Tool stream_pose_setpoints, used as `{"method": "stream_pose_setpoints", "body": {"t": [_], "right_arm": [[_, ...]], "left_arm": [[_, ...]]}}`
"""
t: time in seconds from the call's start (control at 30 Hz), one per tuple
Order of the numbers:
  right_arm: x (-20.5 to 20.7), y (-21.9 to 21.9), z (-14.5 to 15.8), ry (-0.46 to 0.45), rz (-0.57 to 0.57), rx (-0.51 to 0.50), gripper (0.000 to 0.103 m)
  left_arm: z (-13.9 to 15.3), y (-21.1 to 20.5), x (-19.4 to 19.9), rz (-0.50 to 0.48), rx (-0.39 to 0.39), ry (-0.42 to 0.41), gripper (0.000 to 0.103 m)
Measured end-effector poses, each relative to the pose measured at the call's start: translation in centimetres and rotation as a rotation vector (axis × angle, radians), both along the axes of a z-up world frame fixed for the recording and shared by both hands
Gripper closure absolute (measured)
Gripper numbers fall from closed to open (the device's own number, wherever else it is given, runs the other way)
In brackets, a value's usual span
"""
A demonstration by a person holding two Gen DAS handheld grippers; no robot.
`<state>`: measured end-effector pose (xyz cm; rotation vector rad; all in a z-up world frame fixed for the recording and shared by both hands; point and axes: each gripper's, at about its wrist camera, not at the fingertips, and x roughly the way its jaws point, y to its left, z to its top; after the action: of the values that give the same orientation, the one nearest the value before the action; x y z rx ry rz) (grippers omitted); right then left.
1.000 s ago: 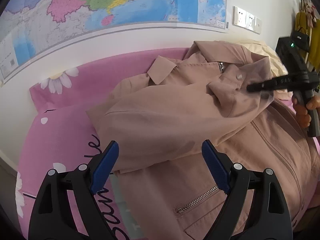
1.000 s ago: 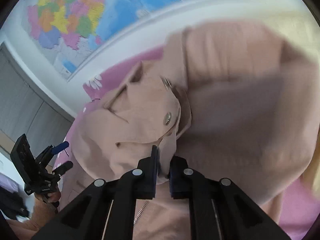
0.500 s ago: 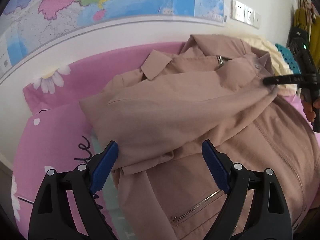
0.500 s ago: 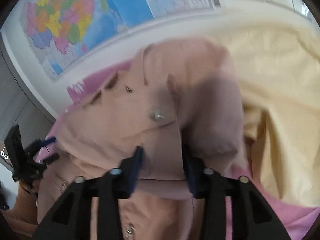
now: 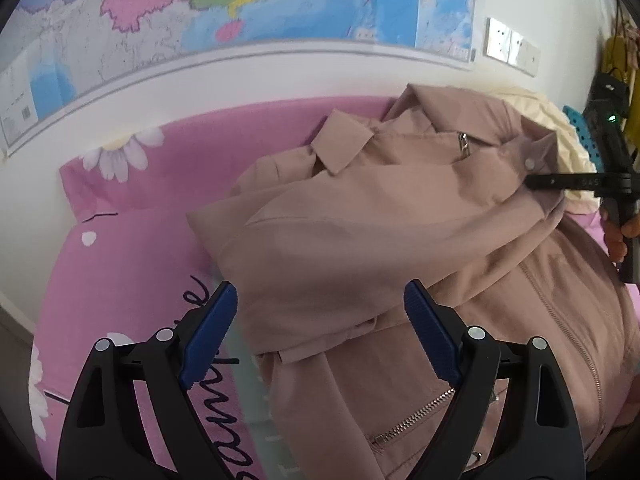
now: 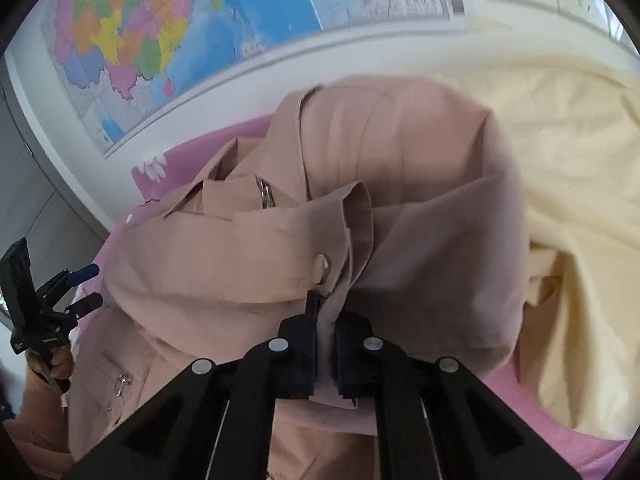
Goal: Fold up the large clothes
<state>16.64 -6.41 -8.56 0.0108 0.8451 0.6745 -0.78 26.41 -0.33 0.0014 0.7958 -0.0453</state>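
A dusty-pink zip jacket [image 5: 400, 248] lies on a pink flowered bedsheet [image 5: 132, 256]. One sleeve [image 5: 360, 216] is folded across its chest. My right gripper [image 6: 326, 320] is shut on the sleeve cuff [image 6: 340, 240], beside its snap button [image 6: 321, 265]; it also shows in the left wrist view [image 5: 536, 181] at the jacket's right side. My left gripper [image 5: 320, 328] is open and empty, hovering just above the folded sleeve's lower edge, and shows small in the right wrist view [image 6: 86, 286].
A cream garment [image 6: 568, 216] lies heaped to the right of the jacket. A wall with a colourful map [image 5: 240, 12] and light switches [image 5: 512, 46] runs behind the bed. Grey cabinet doors [image 6: 28, 184] stand at the left.
My right gripper carried the cuff rightward across the jacket, opening briefly and closing on it again. The sleeve now lies stretched over the chest. My left gripper stayed open and drew back slightly.
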Motion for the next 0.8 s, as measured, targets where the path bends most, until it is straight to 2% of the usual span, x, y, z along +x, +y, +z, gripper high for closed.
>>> {"method": "stream_pose_setpoints", "body": {"t": [0.1,0.27,0.43,0.5,0.77,0.8], "right_arm": [[-0.7,-0.9,1.4,-0.077,-0.042,0.027,0.098],[0.4,-1.5,-0.4,-0.037,-0.071,-0.035,0.097],[0.4,-2.1,-0.8,-0.006,-0.088,-0.008,0.088],[0.1,-2.1,-0.7,-0.007,-0.088,-0.016,0.08],[-1.4,-2.5,0.4,-0.041,-0.077,-0.038,0.073],[-1.5,-2.5,0.5,-0.041,-0.073,-0.036,0.067]], "left_arm": [[-0.6,0.1,0.1,0.006,-0.006,0.014,0.018],[-1.8,0.3,0.4,0.017,-0.013,0.049,0.018],[-1.8,1.2,-0.3,0.031,-0.06,0.051,0.018],[-1.8,1.5,-0.4,0.042,-0.058,0.06,0.018],[-1.9,2.2,-2.7,0.056,-0.085,0.075,0.018],[-1.9,2.1,-3.0,0.058,-0.082,0.074,0.018]]}}
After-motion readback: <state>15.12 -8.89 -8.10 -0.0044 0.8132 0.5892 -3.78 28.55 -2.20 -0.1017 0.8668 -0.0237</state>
